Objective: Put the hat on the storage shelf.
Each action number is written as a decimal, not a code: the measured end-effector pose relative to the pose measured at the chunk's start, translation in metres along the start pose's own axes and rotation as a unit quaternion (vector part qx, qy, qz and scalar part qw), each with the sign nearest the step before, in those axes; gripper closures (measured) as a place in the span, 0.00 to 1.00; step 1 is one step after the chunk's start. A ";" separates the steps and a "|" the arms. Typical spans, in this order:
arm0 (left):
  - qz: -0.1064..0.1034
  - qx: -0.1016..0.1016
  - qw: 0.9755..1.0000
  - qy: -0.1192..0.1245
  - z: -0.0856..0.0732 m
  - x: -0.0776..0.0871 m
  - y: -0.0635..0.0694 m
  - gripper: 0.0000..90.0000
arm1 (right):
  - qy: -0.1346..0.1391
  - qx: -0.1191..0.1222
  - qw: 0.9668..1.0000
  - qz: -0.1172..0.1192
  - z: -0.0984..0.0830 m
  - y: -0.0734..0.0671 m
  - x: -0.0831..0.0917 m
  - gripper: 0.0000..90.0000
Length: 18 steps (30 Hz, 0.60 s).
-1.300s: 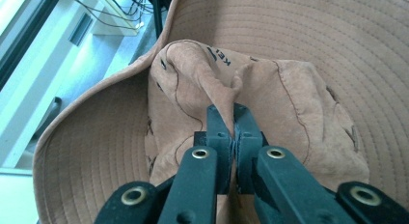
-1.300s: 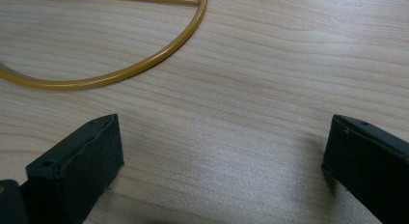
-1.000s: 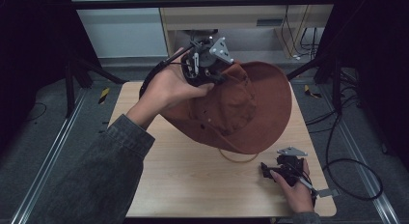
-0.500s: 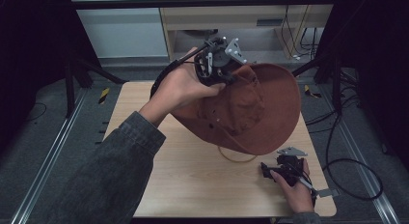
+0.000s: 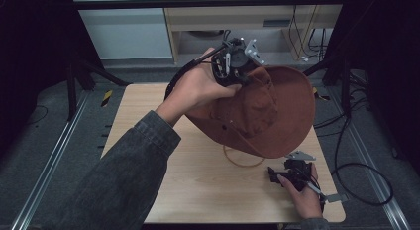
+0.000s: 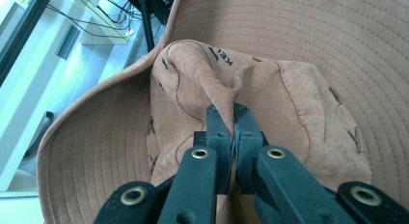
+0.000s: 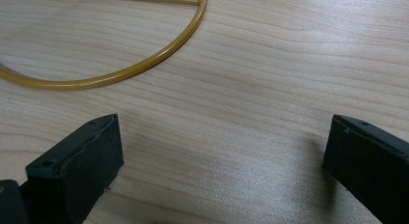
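Observation:
A brown wide-brimmed hat hangs tilted above the far right part of the table, brim facing the camera. My left gripper grips it from the far side. In the left gripper view its jaws are shut on a pinched fold of the hat's crown. A thin yellow cord loops from under the hat onto the table. My right gripper rests low at the front right, jaws wide open over bare wood, the cord lying just ahead of it.
The wooden table has black frame posts at both sides. A shelf unit with cables stands behind the far edge. A black cable trails on the floor to the right.
The left hand has carried the hat to the right, still pinched by the crown. The right gripper has stayed where it was.

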<state>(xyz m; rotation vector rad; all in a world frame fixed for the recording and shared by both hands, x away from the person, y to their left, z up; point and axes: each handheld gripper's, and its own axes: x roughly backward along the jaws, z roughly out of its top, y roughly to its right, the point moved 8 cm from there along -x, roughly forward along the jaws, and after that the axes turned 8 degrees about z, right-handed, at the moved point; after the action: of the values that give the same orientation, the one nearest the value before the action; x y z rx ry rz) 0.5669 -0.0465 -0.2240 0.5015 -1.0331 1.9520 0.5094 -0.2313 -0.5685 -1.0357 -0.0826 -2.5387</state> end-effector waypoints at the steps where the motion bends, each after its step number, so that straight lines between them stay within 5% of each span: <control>1: -0.001 0.002 1.000 0.000 0.001 -0.002 0.000 0.98 | 0.000 0.000 1.000 0.000 0.000 0.000 0.000 0.00; 18: -0.013 0.003 1.000 -0.004 0.007 -0.030 0.007 0.98 | 0.002 0.009 1.000 -0.003 0.001 0.002 0.000 0.00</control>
<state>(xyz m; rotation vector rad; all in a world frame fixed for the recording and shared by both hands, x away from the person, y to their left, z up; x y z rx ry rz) 0.5775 -0.0689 -0.2433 0.5251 -1.0206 1.9319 0.5106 -0.2328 -0.5681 -1.0249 -0.1069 -2.5409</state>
